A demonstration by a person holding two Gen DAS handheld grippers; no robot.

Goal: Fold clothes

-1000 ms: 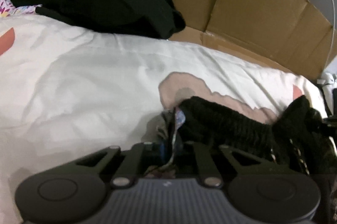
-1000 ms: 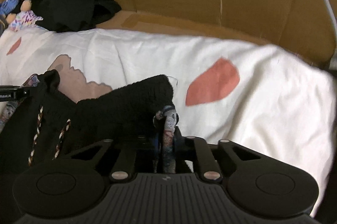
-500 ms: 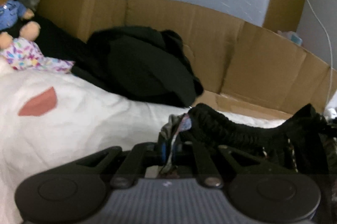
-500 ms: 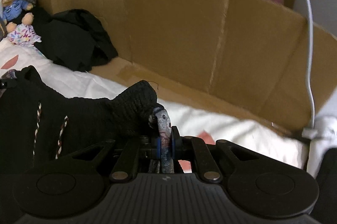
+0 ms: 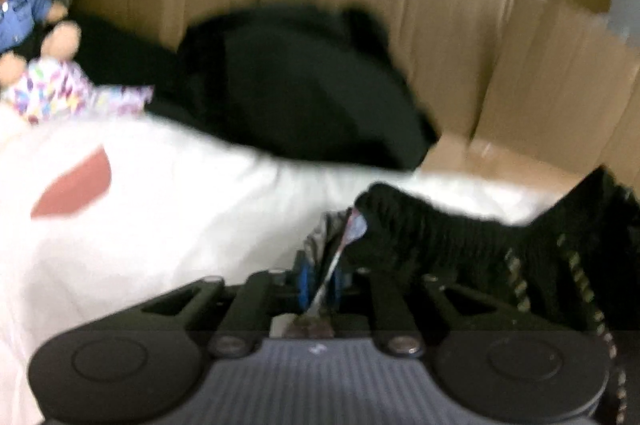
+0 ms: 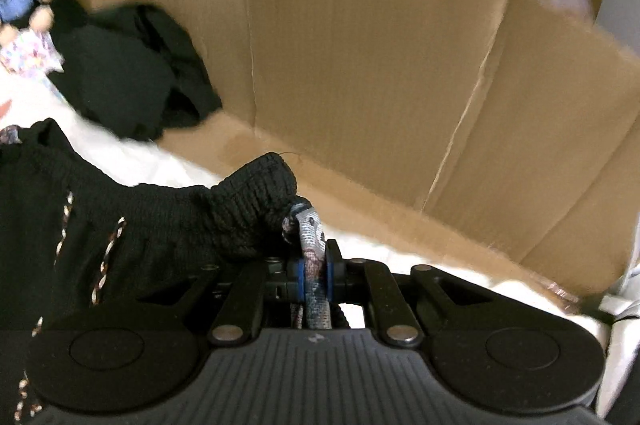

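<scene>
A black knit garment (image 5: 460, 241) with an elastic waistband, speckled drawstrings and a patterned lining hangs stretched between my two grippers above the white bed sheet (image 5: 160, 225). My left gripper (image 5: 321, 281) is at its left corner. Its jaws are opening, and only a thin strip of the patterned edge runs loosely through the gap. My right gripper (image 6: 314, 273) is at the other corner of the garment (image 6: 160, 225). Its jaws are also opening, but the pads still pinch the patterned fold.
A heap of black clothes (image 5: 312, 85) lies at the far edge of the bed against a cardboard wall (image 6: 360, 65). A teddy bear (image 5: 24, 13) in a blue shirt sits at the far left. The sheet carries red patches (image 5: 76, 189).
Both grippers rose with the garment, lifting it off the sheet, and the views swung up toward the cardboard wall. The left pads have parted a little.
</scene>
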